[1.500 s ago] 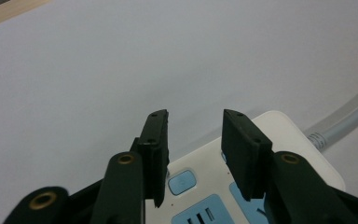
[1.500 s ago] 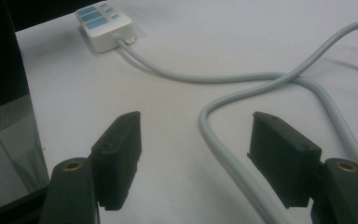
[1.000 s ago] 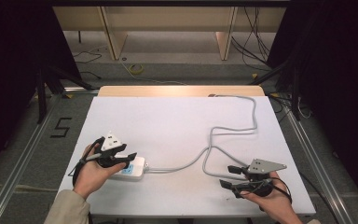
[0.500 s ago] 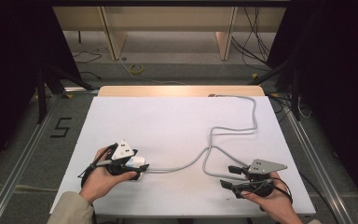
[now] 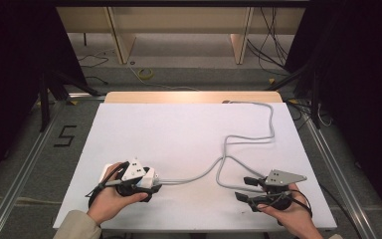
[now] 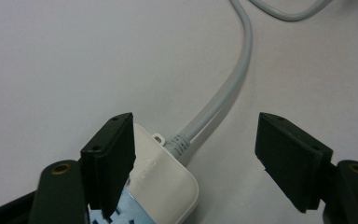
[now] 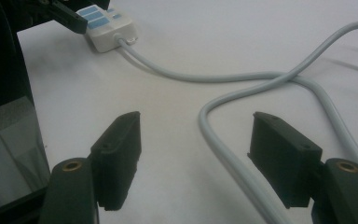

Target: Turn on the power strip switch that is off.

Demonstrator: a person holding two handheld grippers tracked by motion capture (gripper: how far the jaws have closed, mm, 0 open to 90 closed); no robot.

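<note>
White rectangular plastic power strip with grey cable, lying near front left of white worktop. Left gripper over its cable end, jaws spread wide, one touching the casing. Right gripper low at front right, jaws released, straddling a cable loop.

**One readable mark: a floor number**

A black numeral "5" is marked on the grey floor, just left of the white worktop (seen in the high view). No other text, label or brand can be read.

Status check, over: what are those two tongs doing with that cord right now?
Left tongs open, straddling power strip. Right tongs open over grey cord loop. Nothing gripped, nothing in the way.
</note>
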